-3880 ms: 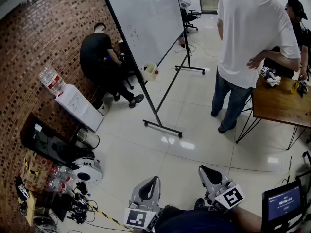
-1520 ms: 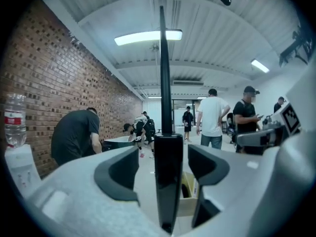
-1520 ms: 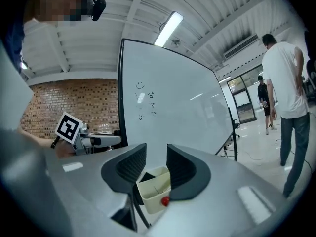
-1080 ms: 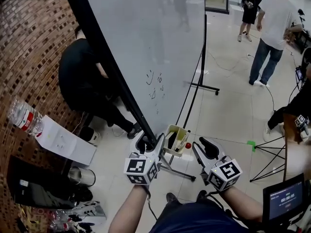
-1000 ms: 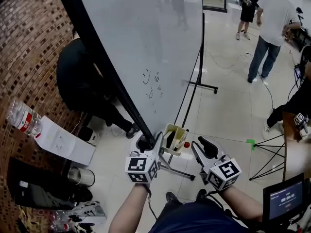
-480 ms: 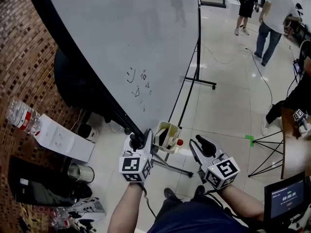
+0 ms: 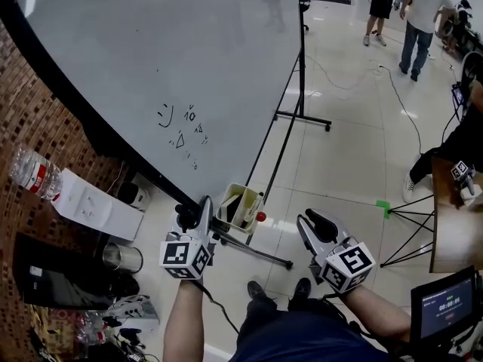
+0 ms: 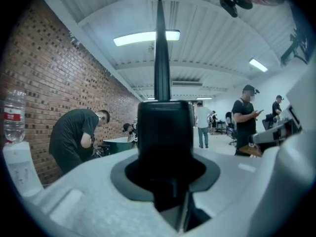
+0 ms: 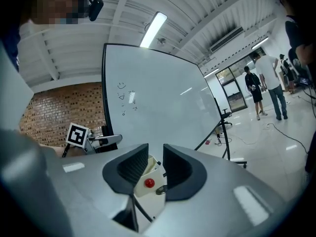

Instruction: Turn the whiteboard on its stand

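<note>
The whiteboard (image 7: pixel 151 66) is large and white with a black frame, and it leans on its black stand (image 7: pixel 260 251). A few small marks are drawn low on it. My left gripper (image 7: pixel 198 216) is shut on the frame's lower corner. In the left gripper view the black frame edge (image 8: pixel 160 58) fills the gap between the jaws (image 8: pixel 165 127). My right gripper (image 7: pixel 315 225) hangs free to the right of the stand, its jaws closing with nothing between them. Past its jaws (image 9: pixel 155 164) I see the whiteboard (image 9: pixel 163 98) and a cream tray (image 9: pixel 148 181).
A cream tray (image 7: pixel 240 208) with a red knob (image 7: pixel 260 216) hangs at the board's lower edge. A water dispenser (image 7: pixel 98 206), metal cup (image 7: pixel 122 257) and black case (image 7: pixel 53 277) line the brick wall. A wooden table (image 7: pixel 453 232) stands right. People (image 7: pixel 419 13) stand far back.
My left gripper has closed on the frame corner and moved left with it. The board has swung and now fills more of the head view. The right gripper has barely moved.
</note>
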{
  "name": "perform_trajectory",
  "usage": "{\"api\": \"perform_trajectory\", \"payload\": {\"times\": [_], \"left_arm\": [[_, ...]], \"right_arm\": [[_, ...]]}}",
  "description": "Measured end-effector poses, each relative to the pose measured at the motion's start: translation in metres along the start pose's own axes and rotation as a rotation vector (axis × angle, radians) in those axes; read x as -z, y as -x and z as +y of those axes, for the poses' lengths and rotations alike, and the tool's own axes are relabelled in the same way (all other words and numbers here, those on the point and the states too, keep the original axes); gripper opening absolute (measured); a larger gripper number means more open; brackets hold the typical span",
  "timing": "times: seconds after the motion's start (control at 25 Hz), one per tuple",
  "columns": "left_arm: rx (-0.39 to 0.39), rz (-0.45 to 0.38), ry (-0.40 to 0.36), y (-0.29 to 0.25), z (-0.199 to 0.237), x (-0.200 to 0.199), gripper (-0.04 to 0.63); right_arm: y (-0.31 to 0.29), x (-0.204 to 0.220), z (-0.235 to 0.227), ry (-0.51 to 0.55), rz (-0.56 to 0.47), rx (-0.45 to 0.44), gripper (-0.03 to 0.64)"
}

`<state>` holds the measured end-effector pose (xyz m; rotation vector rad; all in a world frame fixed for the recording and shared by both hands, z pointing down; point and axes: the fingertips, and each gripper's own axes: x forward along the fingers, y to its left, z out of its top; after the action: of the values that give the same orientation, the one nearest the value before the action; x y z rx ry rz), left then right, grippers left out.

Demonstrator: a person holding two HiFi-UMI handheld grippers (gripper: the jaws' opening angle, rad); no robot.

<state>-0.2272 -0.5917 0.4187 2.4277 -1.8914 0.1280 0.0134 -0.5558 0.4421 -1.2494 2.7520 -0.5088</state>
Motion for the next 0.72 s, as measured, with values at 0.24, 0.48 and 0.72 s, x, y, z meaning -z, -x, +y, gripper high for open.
{"api": "perform_trajectory", "payload": {"times": [0.24,0.48,0.72], "left_arm": [[-0.003,0.012,-0.002,0.008,-0.008,-0.001,0.138],[0.0,-0.001,-0.002,0.024,-0.023,-0.003,0.14],[0.01,-0.022,-0.016,0.044,-0.045,0.004,0.139]], "right_arm": [[0.026,0.006,-0.013,-0.027,0.024,0.036,0.095],[0.047,0.002,0.0,0.002,0.014,0.079,0.094],[0.08,0.021,0.034,0.052,0.002,0.149,0.087]]}}
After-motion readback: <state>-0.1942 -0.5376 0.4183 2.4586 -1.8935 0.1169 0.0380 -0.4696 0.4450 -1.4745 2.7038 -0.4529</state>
